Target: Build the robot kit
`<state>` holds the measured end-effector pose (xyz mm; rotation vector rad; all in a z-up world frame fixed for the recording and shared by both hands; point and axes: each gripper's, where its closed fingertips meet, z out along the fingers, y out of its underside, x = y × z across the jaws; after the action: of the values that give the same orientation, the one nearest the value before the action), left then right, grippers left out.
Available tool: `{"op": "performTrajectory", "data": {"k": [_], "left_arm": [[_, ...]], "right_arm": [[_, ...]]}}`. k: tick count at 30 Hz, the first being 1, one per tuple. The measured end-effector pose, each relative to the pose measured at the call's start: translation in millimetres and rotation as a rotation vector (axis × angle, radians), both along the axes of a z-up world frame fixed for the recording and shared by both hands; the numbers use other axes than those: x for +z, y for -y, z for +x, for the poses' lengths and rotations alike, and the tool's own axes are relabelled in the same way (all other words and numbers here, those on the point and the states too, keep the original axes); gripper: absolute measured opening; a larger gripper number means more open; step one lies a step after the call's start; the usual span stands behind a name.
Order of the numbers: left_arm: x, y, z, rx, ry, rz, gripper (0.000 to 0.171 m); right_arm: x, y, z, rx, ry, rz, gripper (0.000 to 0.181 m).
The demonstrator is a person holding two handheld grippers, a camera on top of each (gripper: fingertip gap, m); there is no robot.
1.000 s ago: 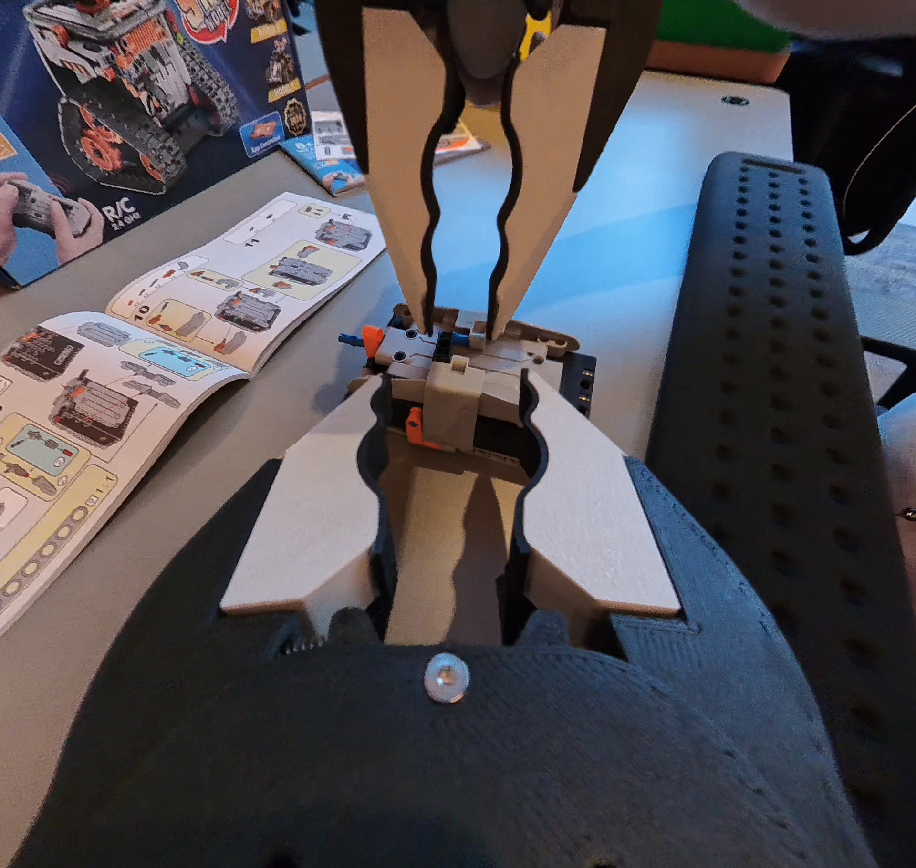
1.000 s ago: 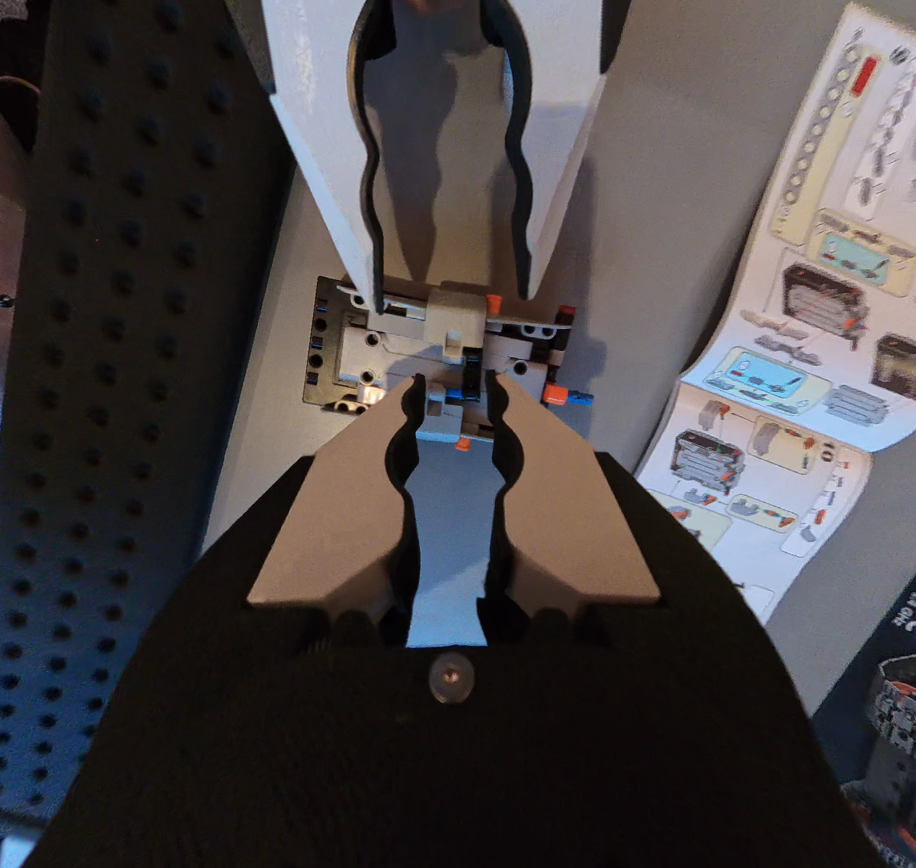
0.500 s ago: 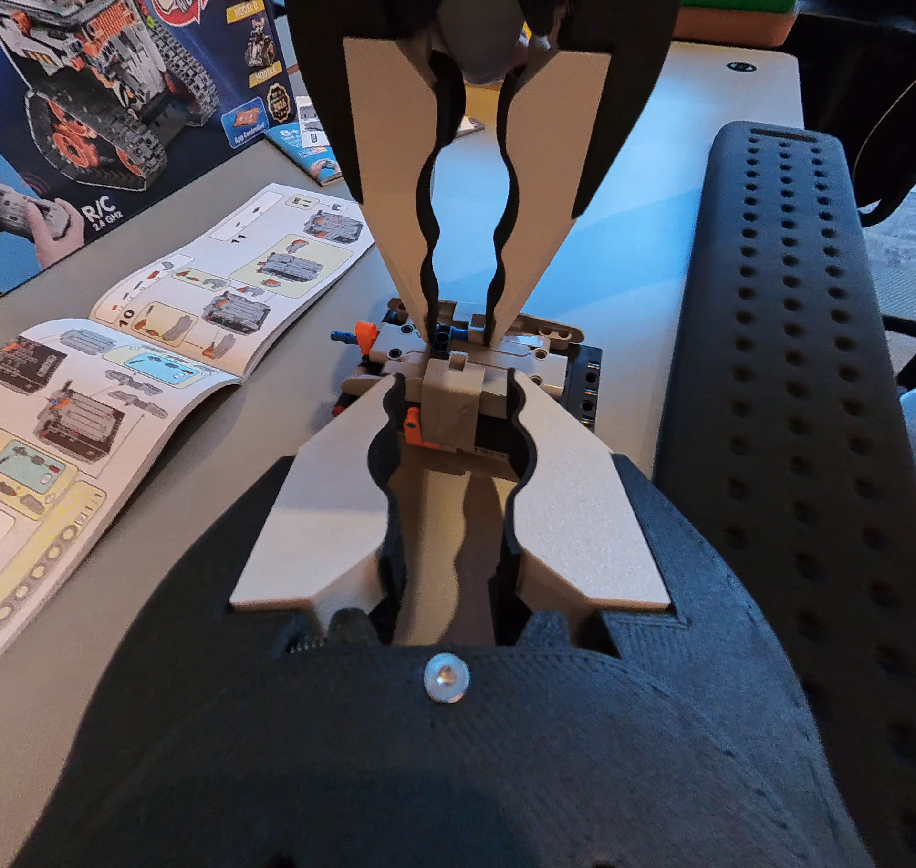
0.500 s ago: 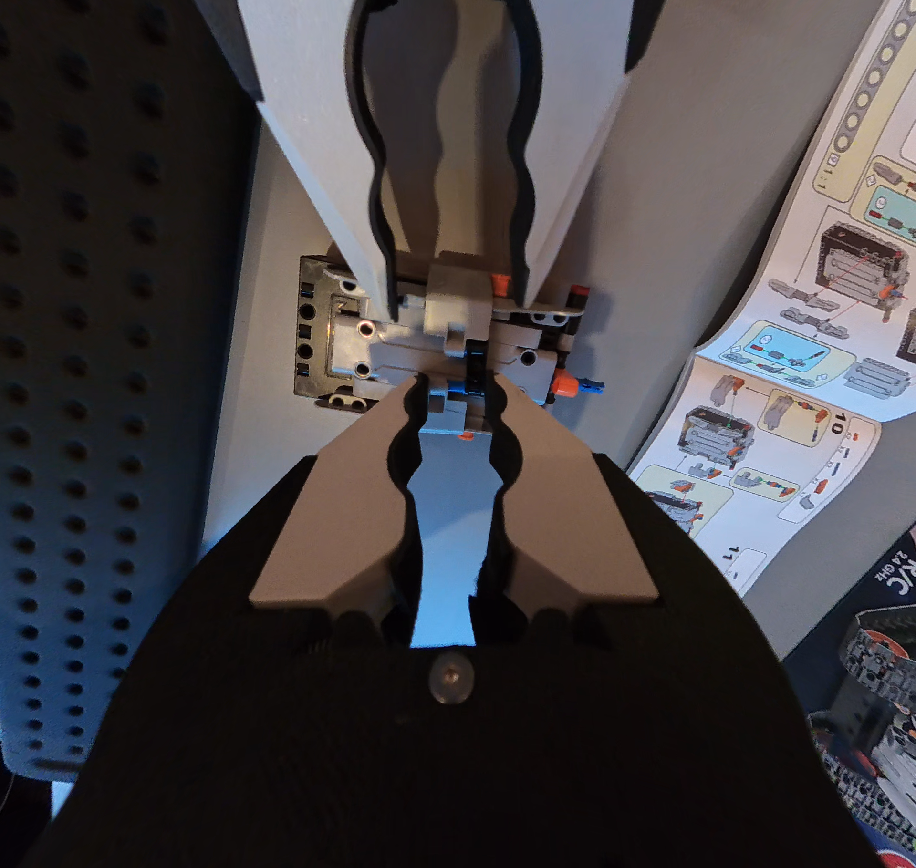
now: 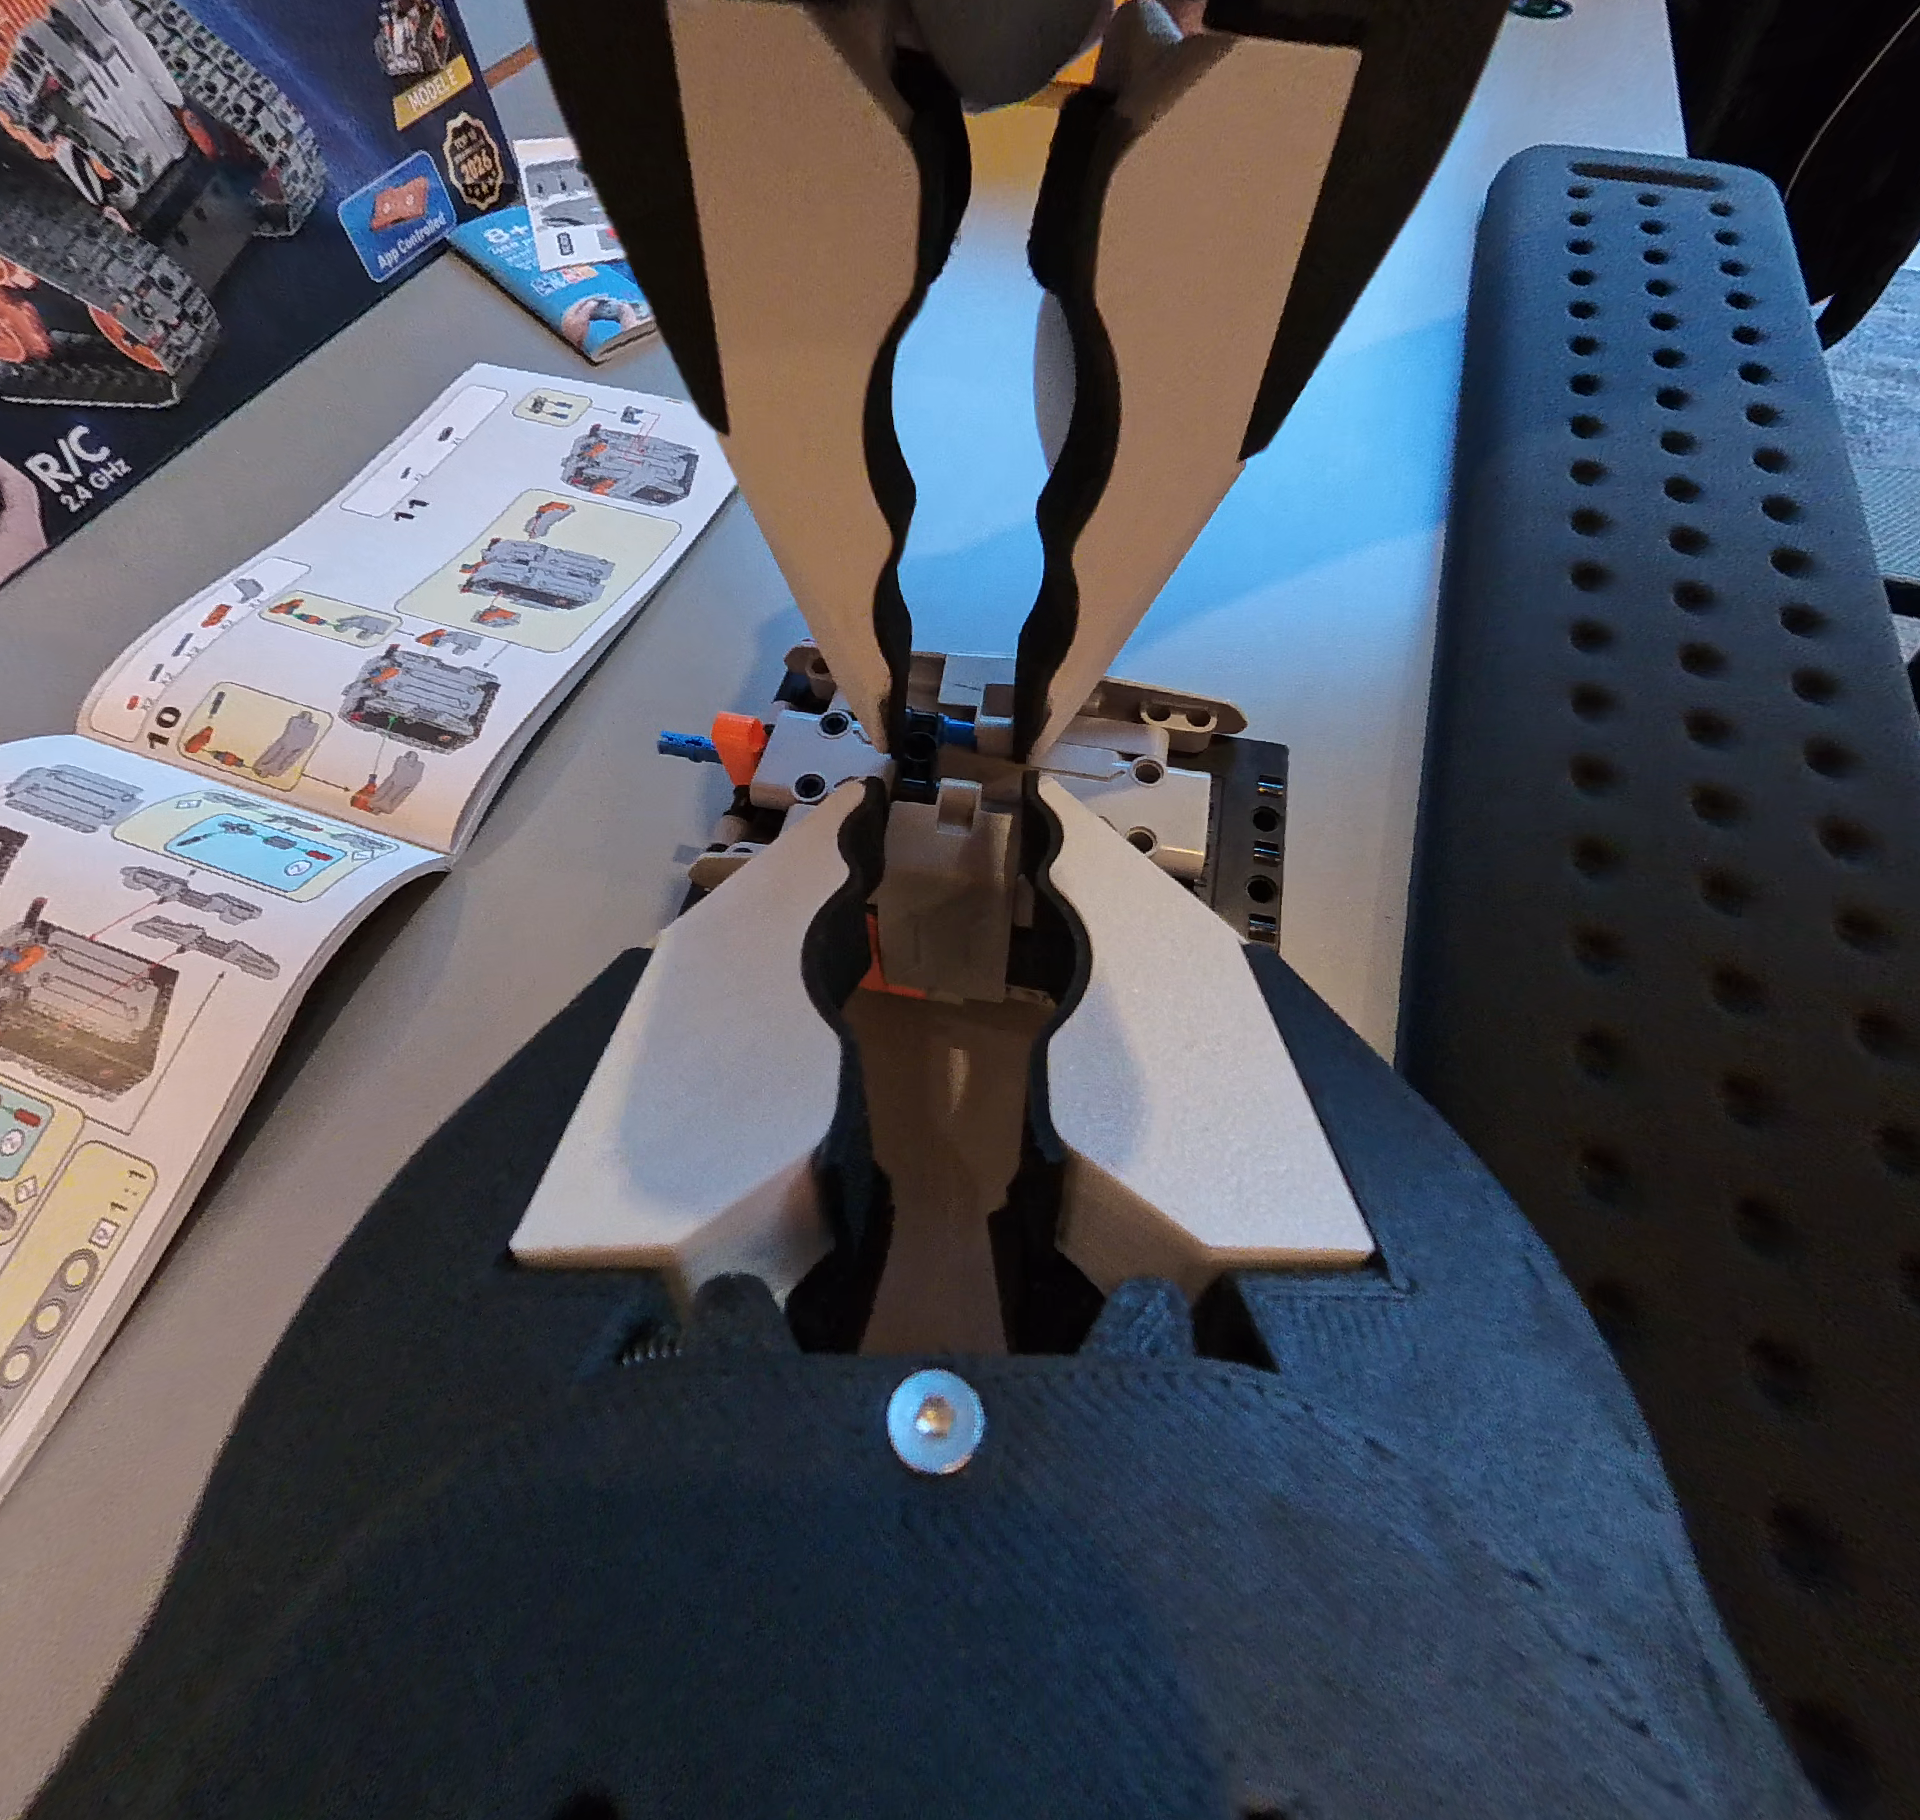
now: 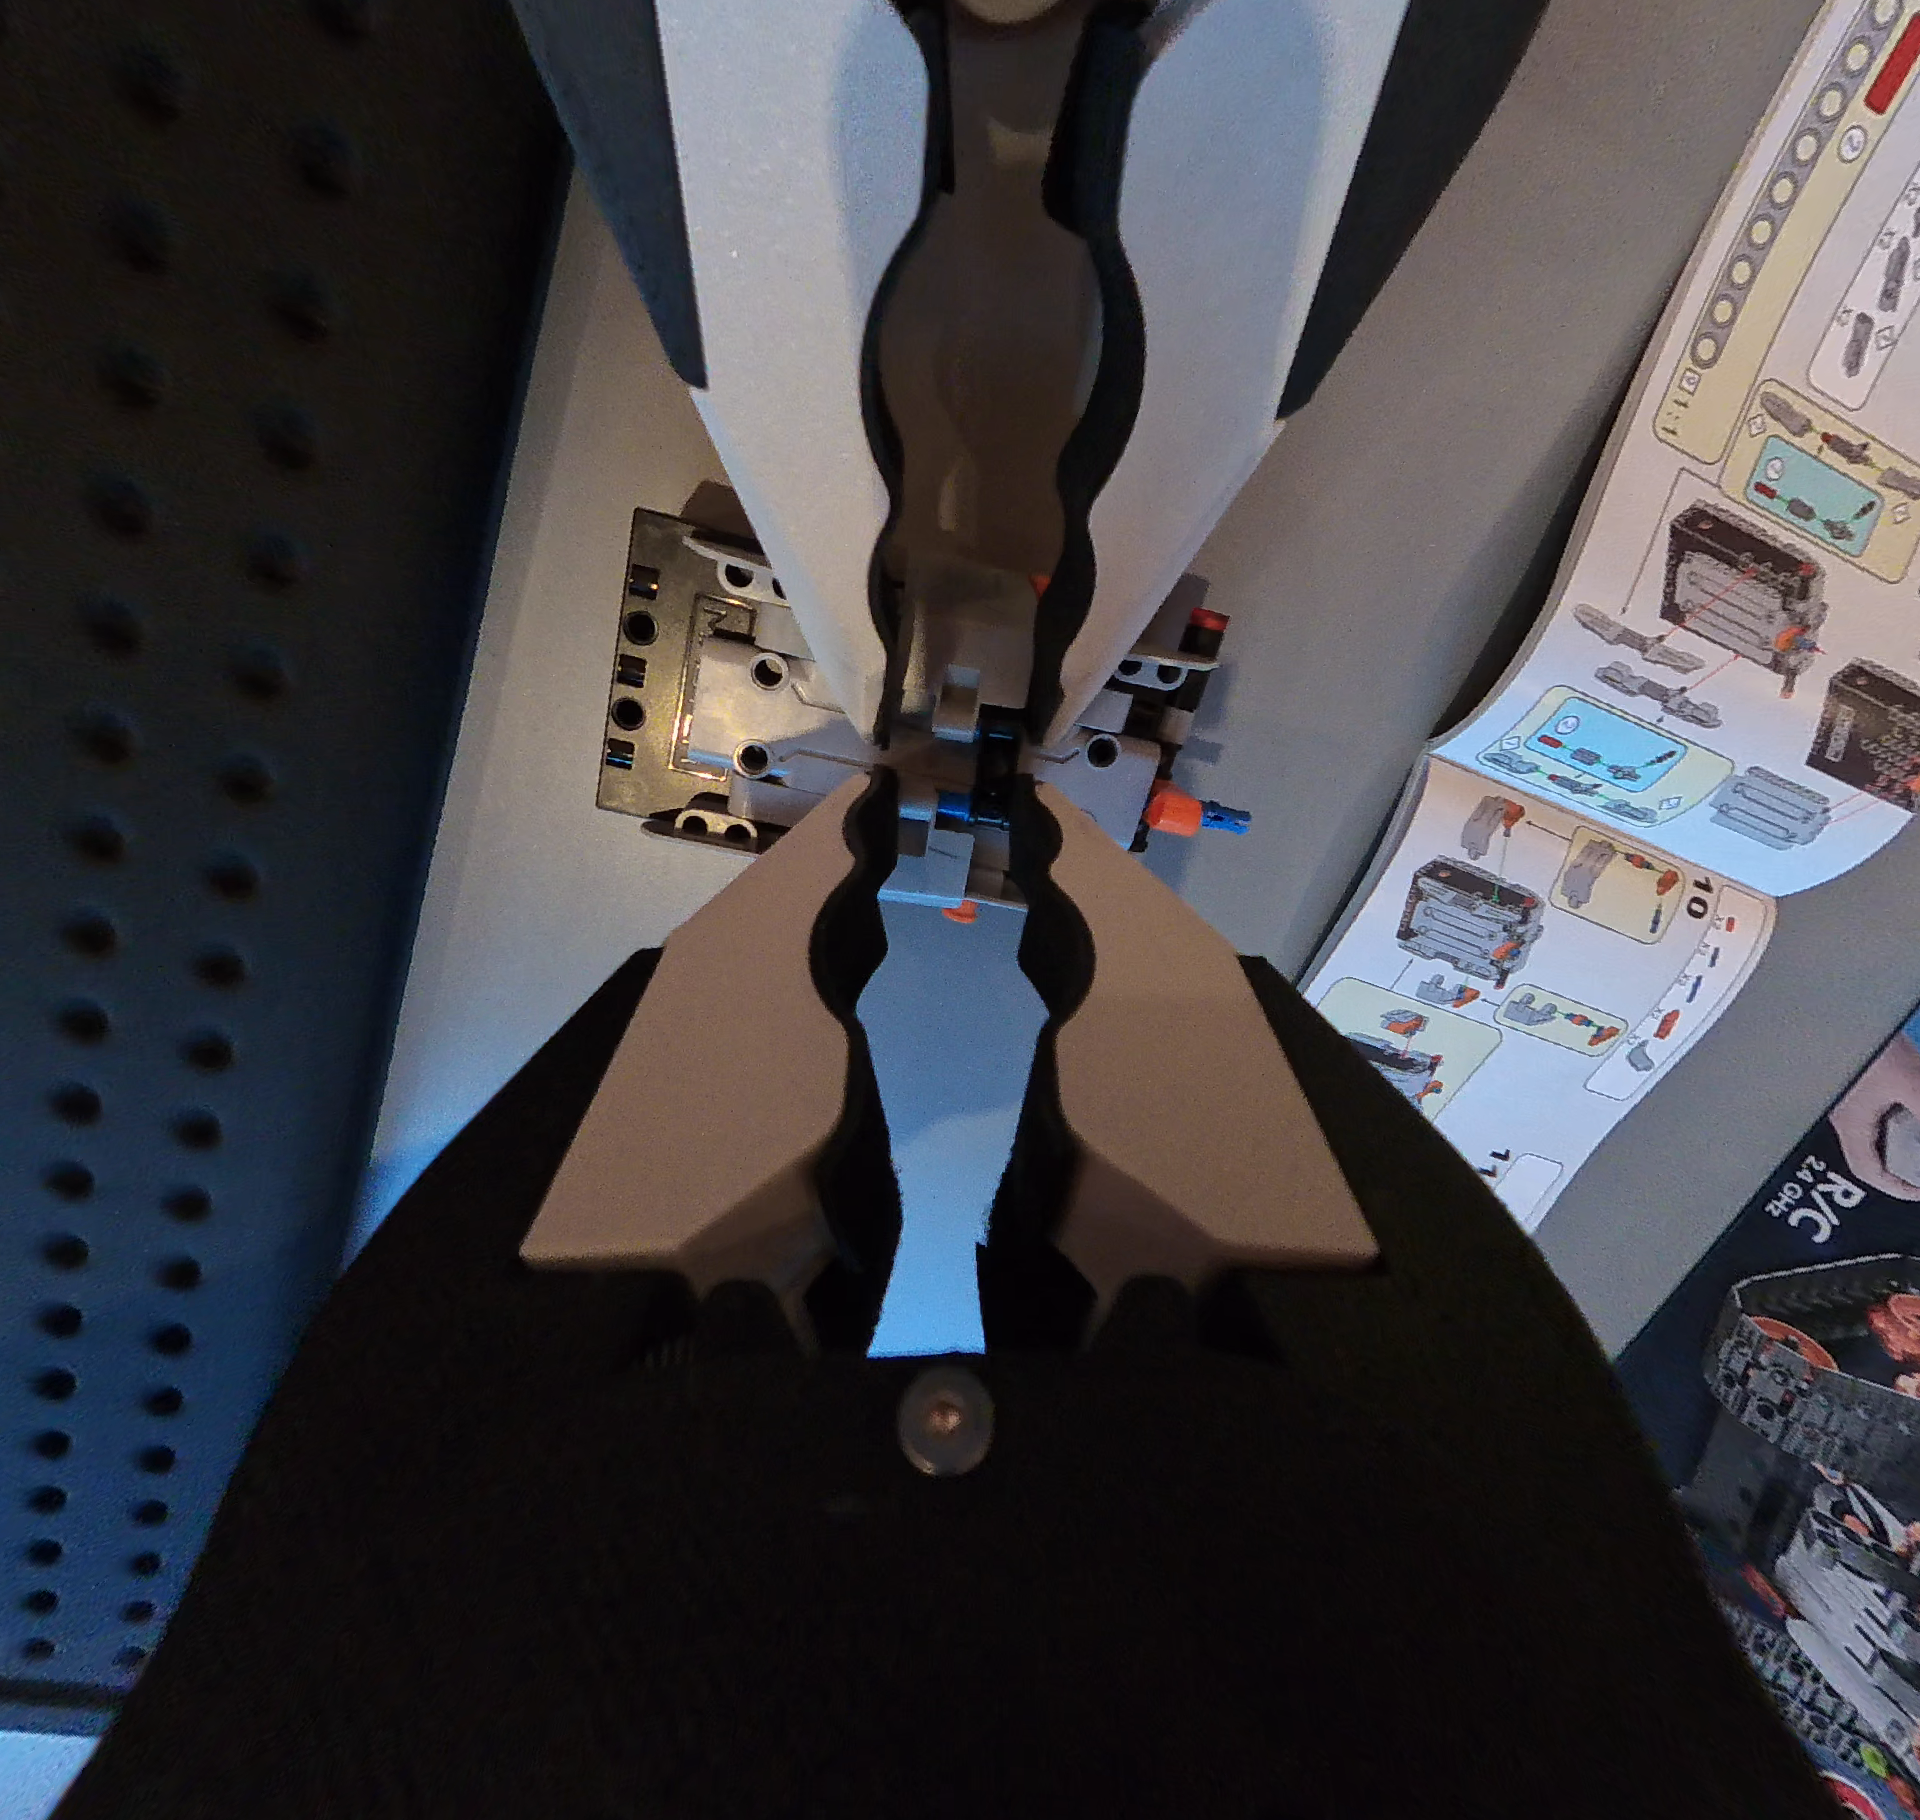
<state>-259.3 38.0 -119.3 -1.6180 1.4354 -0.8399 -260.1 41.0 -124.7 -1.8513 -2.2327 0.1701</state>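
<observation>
A grey and black toy brick assembly (image 5: 1153,794) with orange and blue pins lies on the grey table (image 5: 582,897). My left gripper (image 5: 951,804) is shut on a grey block (image 5: 940,908) standing up from the assembly's near side. My right gripper (image 5: 956,736) comes in from the far side, tip to tip with the left. Its fingertips pinch the black and blue connector (image 5: 920,747) on top of the assembly. In the right wrist view, my right gripper (image 6: 948,794) holds that connector (image 6: 992,783) on the assembly (image 6: 717,700), and my left gripper (image 6: 956,726) grips from above.
An open instruction booklet (image 5: 312,731) lies left of the assembly and shows in the right wrist view (image 6: 1662,814). A blue toy box (image 5: 156,212) stands behind it, with a small leaflet (image 5: 582,284) beside it. A dark perforated chair back (image 5: 1683,835) borders the table on the right. My two grippers' fingertips are within a few centimetres of each other.
My left gripper's fingers have narrowed and closed on the grey block. Both grippers have drawn closer over the assembly, until their tips almost meet.
</observation>
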Motion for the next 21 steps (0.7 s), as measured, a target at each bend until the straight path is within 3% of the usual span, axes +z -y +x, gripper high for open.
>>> {"op": "performTrajectory", "data": {"k": [10, 15, 17, 21], "left_arm": [[0, 8, 2, -0.057, -0.026, -0.025, 0.024], [1, 10, 1, -0.031, -0.002, 0.011, 0.025], [10, 5, -4, 0.007, 0.040, 0.017, 0.039], [47, 1, -21, 0.037, 0.244, -0.088, 0.030]], "right_arm": [[-1, 5, 1, 0.002, -0.006, -0.051, 0.015], [6, 7, -3, 0.010, -0.115, -0.071, 0.016], [20, 5, -6, -0.023, -0.212, -0.087, 0.017], [32, -3, 1, -0.103, -0.248, -0.087, 0.019]]}}
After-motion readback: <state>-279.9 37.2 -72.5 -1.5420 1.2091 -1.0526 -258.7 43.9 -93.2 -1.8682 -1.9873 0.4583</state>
